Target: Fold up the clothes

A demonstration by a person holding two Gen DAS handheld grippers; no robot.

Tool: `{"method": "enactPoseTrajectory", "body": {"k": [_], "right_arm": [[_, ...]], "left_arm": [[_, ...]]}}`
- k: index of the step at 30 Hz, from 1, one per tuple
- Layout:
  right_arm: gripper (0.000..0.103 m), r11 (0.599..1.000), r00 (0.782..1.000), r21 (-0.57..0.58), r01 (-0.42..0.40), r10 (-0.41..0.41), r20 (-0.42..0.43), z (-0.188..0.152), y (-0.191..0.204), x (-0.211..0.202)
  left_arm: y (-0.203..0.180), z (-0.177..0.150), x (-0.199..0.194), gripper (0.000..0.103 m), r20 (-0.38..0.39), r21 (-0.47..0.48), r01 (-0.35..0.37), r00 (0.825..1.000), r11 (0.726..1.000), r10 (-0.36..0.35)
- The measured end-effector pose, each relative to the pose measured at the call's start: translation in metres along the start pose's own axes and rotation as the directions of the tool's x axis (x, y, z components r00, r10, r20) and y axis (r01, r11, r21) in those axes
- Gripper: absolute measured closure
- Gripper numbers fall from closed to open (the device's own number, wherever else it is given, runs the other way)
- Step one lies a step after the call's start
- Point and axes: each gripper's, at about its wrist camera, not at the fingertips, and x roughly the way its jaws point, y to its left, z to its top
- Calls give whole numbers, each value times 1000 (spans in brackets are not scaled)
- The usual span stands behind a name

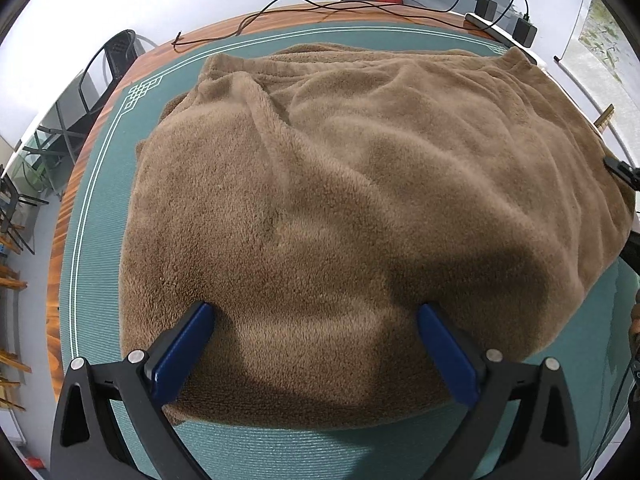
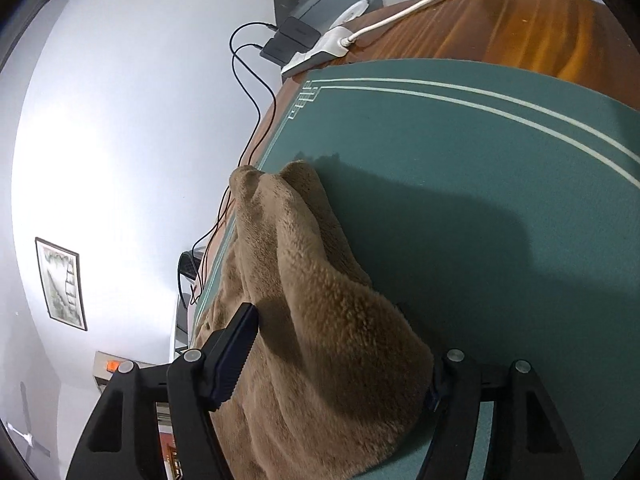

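Note:
A brown fleece garment (image 1: 340, 184) lies spread and rumpled over a green mat (image 1: 96, 208) on a wooden table. My left gripper (image 1: 314, 308) is open wide, and both blue fingers (image 1: 188, 348) rest on the garment's near edge with nothing pinched. My right gripper (image 2: 340, 340) is part closed around a thick bunch of the garment (image 2: 320, 320) at its right edge. Its left finger (image 2: 236, 352) presses the fleece, and the fabric hides the other finger. A black piece of that gripper (image 1: 622, 170) shows at the right edge of the left wrist view.
A black cable (image 1: 304, 4) trails along the table's far edge to a white power strip (image 2: 320, 50) with black chargers (image 1: 524, 30). Bare green mat (image 2: 480, 184) lies right of the garment. Chairs (image 1: 100, 80) stand beyond the table's left side.

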Motion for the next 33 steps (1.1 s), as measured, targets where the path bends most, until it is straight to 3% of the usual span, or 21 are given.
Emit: {"method": "enactPoseTrajectory", "body": {"k": [3, 10, 15, 17, 21, 24, 26, 27, 33], "right_arm": [[33, 1000, 1000, -11, -15, 15, -21, 0, 1, 3], [57, 999, 999, -36, -27, 26, -28, 4, 14, -5], [57, 995, 1000, -96, 7, -8, -10, 5, 31, -8], [55, 997, 1000, -79, 21, -21, -10, 5, 26, -6], [42, 999, 999, -30, 27, -28, -25, 6, 15, 3], [42, 1000, 999, -2, 25, -25, -44, 5, 11, 13], [48, 1000, 998, -6, 26, -26, -48, 6, 13, 15], [58, 999, 999, -26, 21, -22, -47, 7, 19, 14], [64, 984, 999, -181, 1, -8, -36, 7, 69, 6]], "left_arm": [[3, 2, -1, 1, -5, -4, 8, 1000, 1000, -8], [9, 4, -8, 1, -4, -26, 36, 999, 999, -36], [13, 3, -12, 1, -1, -41, 53, 999, 998, -53], [14, 2, -13, 1, -1, -44, 56, 998, 997, -56], [16, 0, -16, 1, -1, -48, 62, 998, 997, -63], [17, -1, -18, 1, -1, -53, 69, 998, 996, -70], [20, 0, -20, 1, 2, -60, 77, 997, 995, -77], [22, 0, -21, 1, 4, -63, 78, 997, 995, -78], [36, 3, -26, 1, 19, -102, 90, 996, 991, -88]]}}
